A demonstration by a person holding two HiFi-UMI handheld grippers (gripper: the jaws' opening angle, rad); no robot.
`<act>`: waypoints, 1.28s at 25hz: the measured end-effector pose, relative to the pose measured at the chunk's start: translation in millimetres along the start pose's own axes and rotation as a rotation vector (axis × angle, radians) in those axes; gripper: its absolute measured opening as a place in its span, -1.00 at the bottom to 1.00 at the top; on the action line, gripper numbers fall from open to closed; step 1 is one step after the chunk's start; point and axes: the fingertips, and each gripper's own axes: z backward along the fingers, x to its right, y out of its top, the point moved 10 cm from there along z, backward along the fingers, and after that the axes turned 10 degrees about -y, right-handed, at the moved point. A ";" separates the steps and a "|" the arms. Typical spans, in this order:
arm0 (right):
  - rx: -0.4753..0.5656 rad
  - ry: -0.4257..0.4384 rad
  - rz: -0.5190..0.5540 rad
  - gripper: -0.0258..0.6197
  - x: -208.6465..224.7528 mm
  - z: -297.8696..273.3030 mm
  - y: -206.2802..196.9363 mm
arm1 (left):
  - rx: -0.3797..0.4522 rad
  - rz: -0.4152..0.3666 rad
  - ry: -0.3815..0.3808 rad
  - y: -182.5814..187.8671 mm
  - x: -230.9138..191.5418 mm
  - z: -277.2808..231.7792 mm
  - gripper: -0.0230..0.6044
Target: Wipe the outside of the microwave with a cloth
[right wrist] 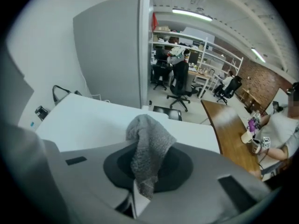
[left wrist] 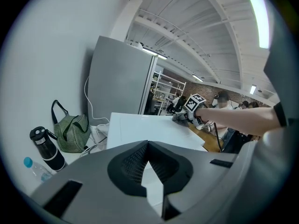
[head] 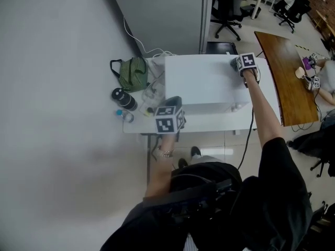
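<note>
Two tools work over a white rectangular worktop [head: 209, 123], where a white box-shaped microwave [head: 201, 82] fills most of the middle and right. A bare strip of worktop runs along the front edge and a narrower one along the right edge. The left end is crowded. A green striped bag with black handles [head: 132, 73] sits at the back-left corner, a black flask [head: 123, 99] and a small clear bottle with a blue cap [head: 124, 115] stand nearer the front-left corner, and white cables [head: 152, 54] trail behind. A grey partition panel [head: 162, 14] stands just beyond the back edge. Past the right edge is a gap of floor, then a brown wooden table [head: 288, 77].

The right tool [head: 246, 67] sits over the microwave's far right top corner. Its jaws are pinched on a grey knitted cloth [right wrist: 147, 148], which bunches up above them over the white top. The left tool [head: 171, 109] is at the microwave's front-left corner, near the worktop's front edge, with its jaws pressed together and nothing between them.
</note>
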 end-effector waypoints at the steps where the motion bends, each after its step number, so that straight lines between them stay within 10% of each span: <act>1: 0.033 0.025 0.006 -0.82 -15.9 9.6 7.2 | 0.002 0.001 0.005 0.2 -1.7 1.8 -0.95; 7: 0.285 0.394 0.089 -0.82 -186.9 85.5 54.7 | 0.013 0.004 0.037 2.0 -6.8 10.7 -0.95; 15: 0.095 0.544 0.348 -0.82 -337.9 94.2 16.5 | 0.008 0.022 0.075 -9.5 -11.1 25.7 -0.95; 21: 0.075 0.472 0.312 -0.82 -290.0 67.8 -2.1 | 0.013 0.018 0.053 -9.7 -6.8 20.7 -0.95; 32: 0.035 0.222 0.009 -0.82 -58.4 33.9 -63.0 | -0.017 -0.031 -0.104 -5.2 31.4 -19.7 -0.95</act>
